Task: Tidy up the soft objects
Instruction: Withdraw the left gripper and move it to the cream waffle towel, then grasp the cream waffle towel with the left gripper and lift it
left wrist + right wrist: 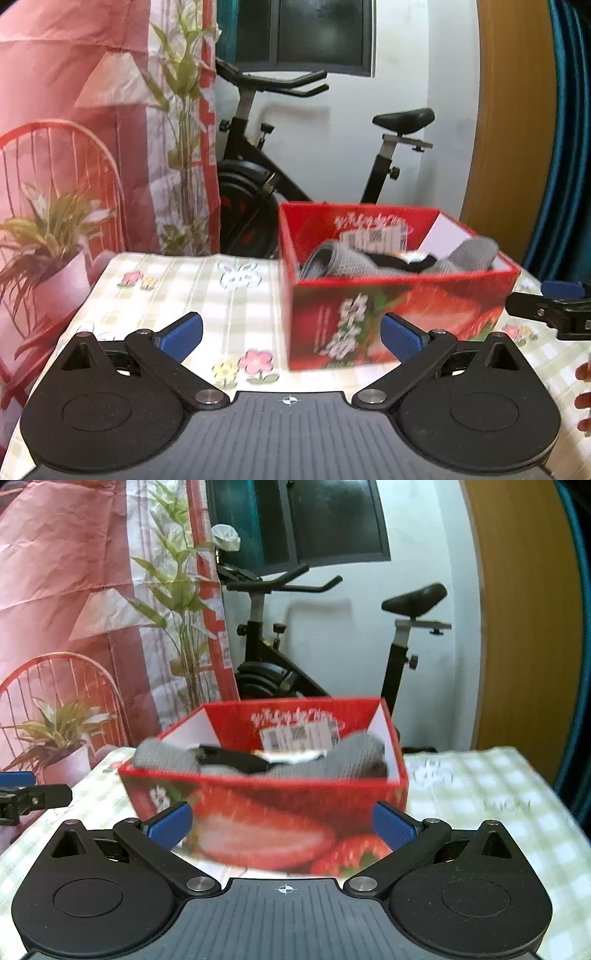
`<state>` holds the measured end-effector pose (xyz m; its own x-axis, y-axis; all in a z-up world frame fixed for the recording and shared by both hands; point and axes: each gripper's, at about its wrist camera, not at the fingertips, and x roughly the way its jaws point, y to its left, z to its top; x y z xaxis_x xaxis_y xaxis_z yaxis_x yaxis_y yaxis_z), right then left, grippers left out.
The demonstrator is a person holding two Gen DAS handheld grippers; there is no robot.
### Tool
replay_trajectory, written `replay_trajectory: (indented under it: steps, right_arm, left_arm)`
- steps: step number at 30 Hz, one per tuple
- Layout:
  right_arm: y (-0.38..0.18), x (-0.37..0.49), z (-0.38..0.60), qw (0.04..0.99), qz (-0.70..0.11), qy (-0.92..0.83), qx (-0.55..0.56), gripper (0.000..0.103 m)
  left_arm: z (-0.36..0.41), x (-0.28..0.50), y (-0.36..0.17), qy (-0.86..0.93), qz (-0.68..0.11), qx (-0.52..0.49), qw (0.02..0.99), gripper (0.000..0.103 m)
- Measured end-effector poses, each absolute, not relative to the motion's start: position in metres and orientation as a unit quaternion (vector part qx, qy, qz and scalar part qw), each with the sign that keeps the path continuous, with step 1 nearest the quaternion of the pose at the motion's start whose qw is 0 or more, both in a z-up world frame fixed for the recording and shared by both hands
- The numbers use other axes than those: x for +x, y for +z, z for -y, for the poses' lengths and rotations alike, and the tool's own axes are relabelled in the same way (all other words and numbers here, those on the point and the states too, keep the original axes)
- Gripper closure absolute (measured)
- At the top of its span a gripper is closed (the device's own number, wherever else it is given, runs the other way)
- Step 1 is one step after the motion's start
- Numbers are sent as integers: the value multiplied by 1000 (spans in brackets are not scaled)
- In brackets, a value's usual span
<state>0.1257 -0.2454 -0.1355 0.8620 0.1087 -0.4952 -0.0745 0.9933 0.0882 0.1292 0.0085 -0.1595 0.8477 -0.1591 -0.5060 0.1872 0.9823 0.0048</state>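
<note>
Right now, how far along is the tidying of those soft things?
It looks nearly done. Grey knitted pieces and a black one already lie inside the red strawberry box. Nothing is in hand: the left gripper and right gripper are both open and empty. No soft items show on the checked tablecloth.

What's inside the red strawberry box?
The red strawberry box holds grey knitted cloths, something black lying across them, and a white label on the back wall. Whatever lies underneath the cloths is hidden.
</note>
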Motion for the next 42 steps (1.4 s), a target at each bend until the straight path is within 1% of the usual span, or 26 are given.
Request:
replay_trajectory:
  steps: [8, 11, 13, 14, 15, 17, 19, 20, 21, 23, 25, 26, 27, 31, 35, 39, 42]
  right_arm:
    - [-183, 102, 242, 941, -329, 62, 43, 0]
    - [-194, 93, 238, 934, -351, 49, 40, 0]
    - [-199, 88, 237, 930, -362, 48, 40, 0]
    - [-201, 86, 236, 929, -365, 48, 37, 0]
    - [-203, 83, 234, 928, -369, 48, 32, 0]
    - [-205, 79, 232, 925, -375, 49, 25, 1]
    - [-206, 77, 234, 922, -382, 52, 28, 1]
    - [-207, 76, 234, 921, -385, 53, 31, 2]
    - [-207, 76, 235, 919, -389, 53, 34, 3]
    - [-208, 75, 237, 917, -393, 55, 40, 7]
    - [-209, 75, 240, 916, -394, 57, 49, 12]
    - [-209, 76, 240, 915, -396, 57, 52, 15]
    - [-210, 76, 241, 914, -397, 58, 54, 19]
    - [-214, 82, 242, 909, -409, 57, 55, 30]
    - [-216, 86, 243, 911, -405, 53, 58, 31]
    - [-215, 85, 240, 914, -399, 60, 50, 34]
    - [-216, 84, 239, 914, -397, 65, 51, 39]
  left_arm:
    - [-15, 123, -198, -123, -322, 36, 938, 0]
    - [-12, 121, -211, -128, -333, 45, 933, 0]
    - [-10, 122, -219, -134, -342, 50, 929, 3]
    - [-9, 123, -223, -136, -347, 53, 927, 6]
    - [-9, 123, -227, -141, -351, 54, 924, 12]
    - [-12, 126, -234, -143, -363, 47, 920, 19]
    - [-18, 128, -242, -145, -375, 30, 915, 23]
    - [-21, 129, -245, -147, -381, 20, 913, 31]
    - [-24, 129, -248, -151, -387, 10, 909, 41]
    - [-30, 128, -253, -165, -393, -14, 905, 52]
    - [-32, 125, -255, -170, -391, -25, 904, 59]
    - [-33, 123, -255, -172, -391, -28, 904, 65]
    - [-33, 122, -255, -173, -391, -31, 903, 66]
    - [-34, 107, -258, -168, -387, -46, 906, 67]
    - [-31, 99, -260, -165, -382, -52, 908, 66]
    - [-34, 99, -263, -161, -382, -64, 908, 64]
    - [-33, 98, -263, -160, -379, -61, 909, 64]
